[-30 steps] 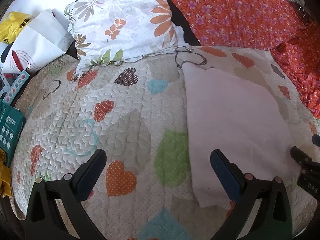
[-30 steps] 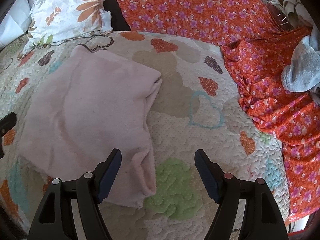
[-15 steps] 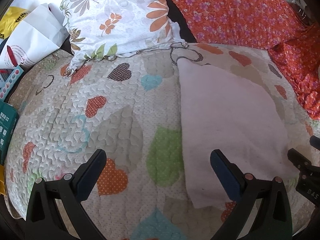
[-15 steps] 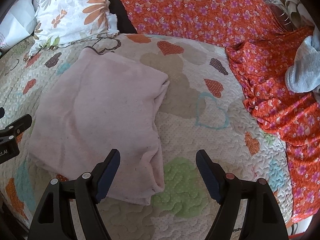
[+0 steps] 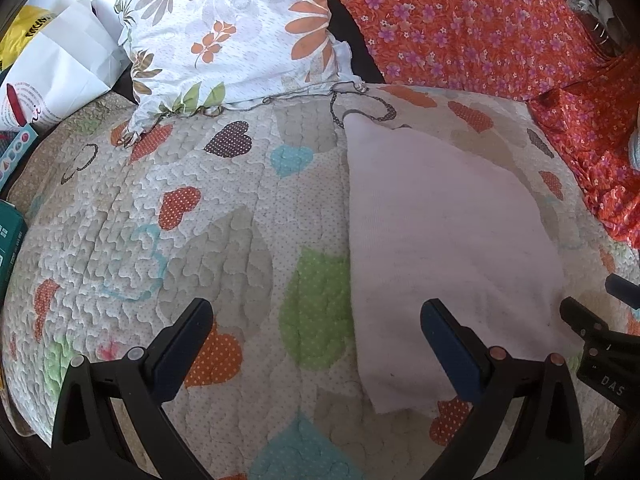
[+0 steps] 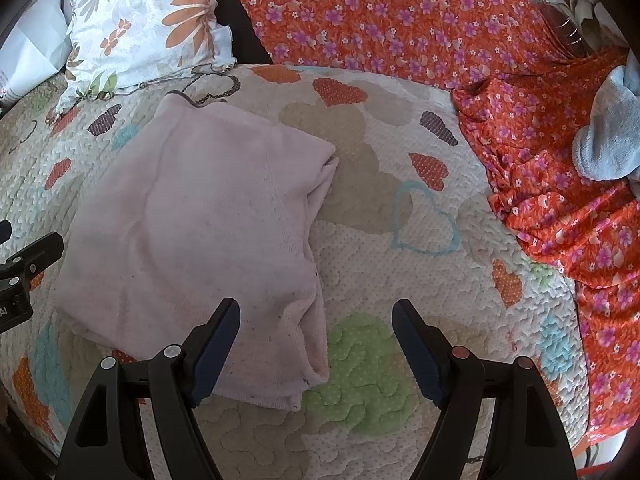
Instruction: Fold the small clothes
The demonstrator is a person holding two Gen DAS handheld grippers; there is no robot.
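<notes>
item: pale pink knitted garment, lying flat, part-folded, on heart-print quilted bedspread. our left gripper spread, empty; right gripper spread, empty, above garment's near edge. step judged: between folds. next: we pinch near edge, fold away.

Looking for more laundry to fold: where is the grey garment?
In the right wrist view, the grey garment lies at the far right edge on the orange floral fabric, away from the pink cloth.
</notes>
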